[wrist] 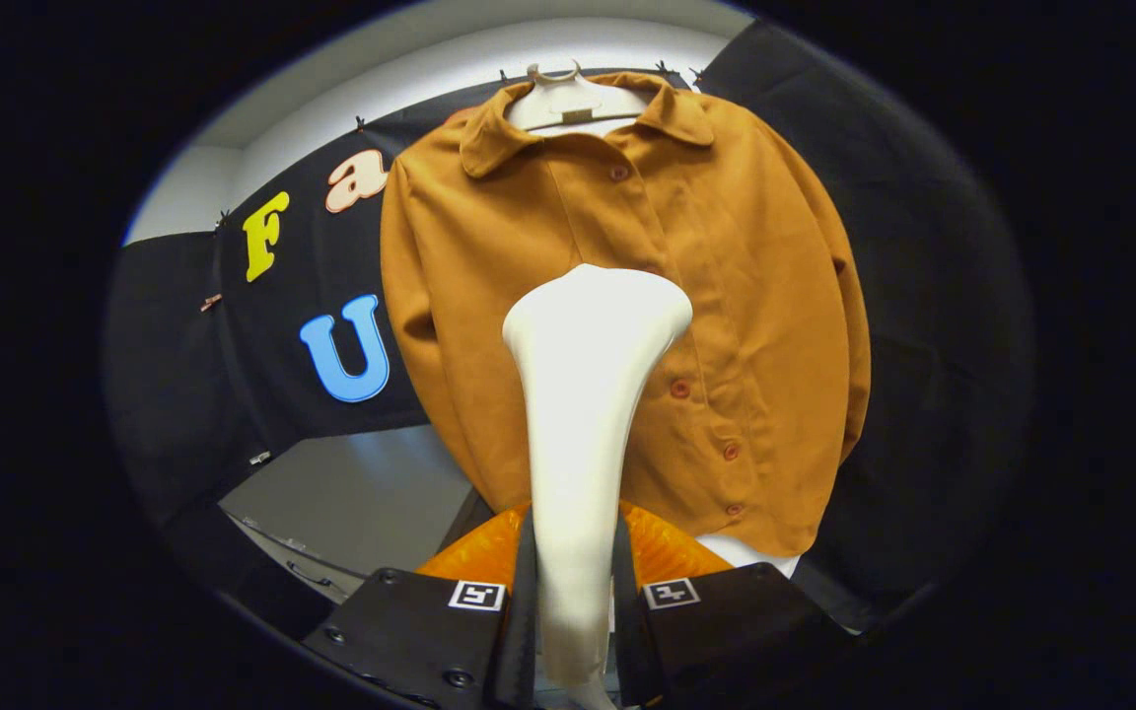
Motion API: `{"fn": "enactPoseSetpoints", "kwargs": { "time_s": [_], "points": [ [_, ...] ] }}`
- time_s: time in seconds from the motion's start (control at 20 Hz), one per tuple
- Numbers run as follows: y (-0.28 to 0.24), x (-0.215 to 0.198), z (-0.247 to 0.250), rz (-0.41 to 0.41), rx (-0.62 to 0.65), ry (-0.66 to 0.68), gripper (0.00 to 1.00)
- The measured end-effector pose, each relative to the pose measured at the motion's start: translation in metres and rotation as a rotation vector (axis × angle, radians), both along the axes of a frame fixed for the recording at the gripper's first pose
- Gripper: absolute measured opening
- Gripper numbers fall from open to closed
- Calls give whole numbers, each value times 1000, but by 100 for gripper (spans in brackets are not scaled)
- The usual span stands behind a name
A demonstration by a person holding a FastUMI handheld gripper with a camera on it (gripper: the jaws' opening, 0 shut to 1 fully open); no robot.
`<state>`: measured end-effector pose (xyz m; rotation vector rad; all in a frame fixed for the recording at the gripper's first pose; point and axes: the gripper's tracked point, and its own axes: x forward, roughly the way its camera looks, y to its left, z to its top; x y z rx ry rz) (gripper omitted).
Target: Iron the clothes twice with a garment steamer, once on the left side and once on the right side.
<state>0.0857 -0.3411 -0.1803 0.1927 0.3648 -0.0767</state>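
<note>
An orange-brown buttoned shirt (726,296) hangs on a pale hanger (568,99) against the booth's black wall. My gripper (573,602) is shut on the slim handle of a white garment steamer (583,394). The steamer rises from between the fingers, and its wide head lies over the shirt's middle, just left of the button row. I cannot tell whether the head touches the fabric. An orange translucent part of the steamer (662,547) shows behind the handle, just above the fingers.
Black cloth (923,296) hangs behind and to both sides of the shirt. A grey wall (351,493) shows below the cloth, to the left of the shirt's hem. Something white (745,552) sits under the hem on the right.
</note>
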Motion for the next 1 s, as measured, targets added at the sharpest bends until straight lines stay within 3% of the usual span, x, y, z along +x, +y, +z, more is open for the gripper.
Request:
{"fn": "enactPoseSetpoints", "kwargs": {
  "time_s": [0.25,0.5,1.0],
  "points": [
    [-57,-3,48,-86,-56,-93,36],
    [-104,8,59,-129,-77,-110,36],
    [-134,44,30,-48,1,-99,36]
  ]
}}
